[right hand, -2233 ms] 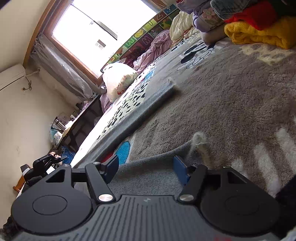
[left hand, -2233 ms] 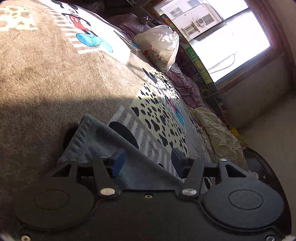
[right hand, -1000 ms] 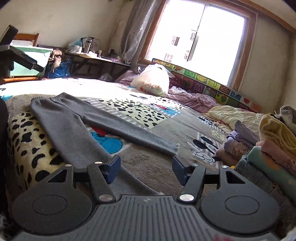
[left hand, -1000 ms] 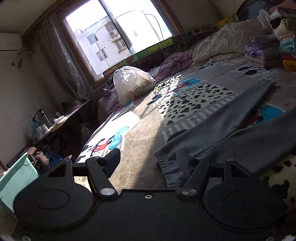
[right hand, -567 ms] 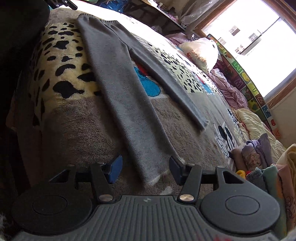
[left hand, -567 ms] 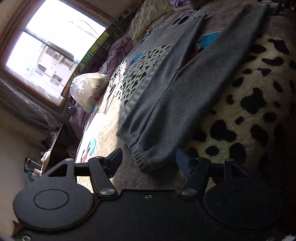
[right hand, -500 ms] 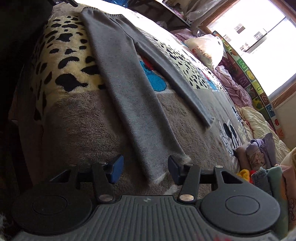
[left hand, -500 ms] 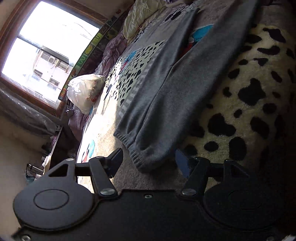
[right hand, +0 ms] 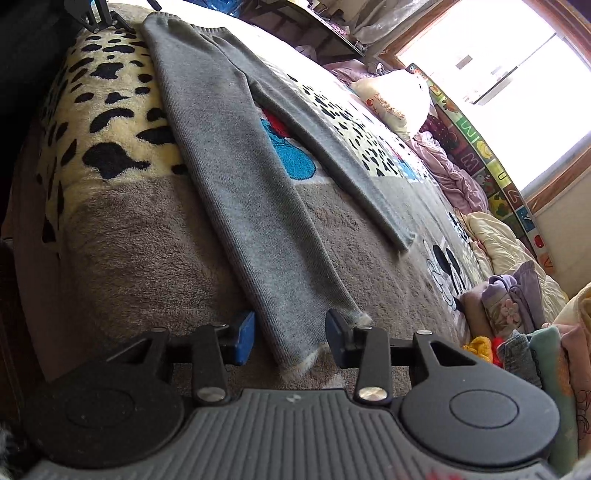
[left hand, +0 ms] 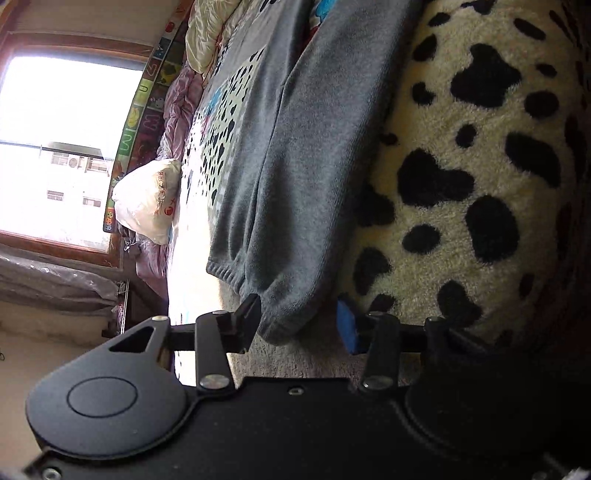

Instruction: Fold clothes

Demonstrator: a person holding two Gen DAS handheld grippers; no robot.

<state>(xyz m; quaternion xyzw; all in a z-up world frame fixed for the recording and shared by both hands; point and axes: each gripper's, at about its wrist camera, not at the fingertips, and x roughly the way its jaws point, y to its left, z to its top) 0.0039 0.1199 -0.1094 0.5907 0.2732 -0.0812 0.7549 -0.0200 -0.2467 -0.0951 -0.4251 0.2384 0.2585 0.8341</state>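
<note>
Grey knit trousers (right hand: 236, 177) lie spread flat on a patterned blanket, the two legs forking apart. My left gripper (left hand: 300, 326) is open, its fingers on either side of the waistband corner (left hand: 284, 314). My right gripper (right hand: 290, 334) is open, its fingers on either side of the near leg's frayed cuff (right hand: 306, 354). The left gripper also shows far off in the right wrist view (right hand: 99, 16), at the waistband end. The far leg's cuff (right hand: 404, 243) lies free on the blanket.
The blanket (right hand: 122, 229) has a cow-spot patch (left hand: 480, 177) beside the trousers. Folded clothes (right hand: 517, 317) are stacked at the right. A white bag (right hand: 395, 99), bedding and a window lie beyond. The bed edge drops off at the left in the right wrist view.
Both grippers have come down from a raised view to the trousers: the left to the waistband corner, the right to the near cuff. Both stay open.
</note>
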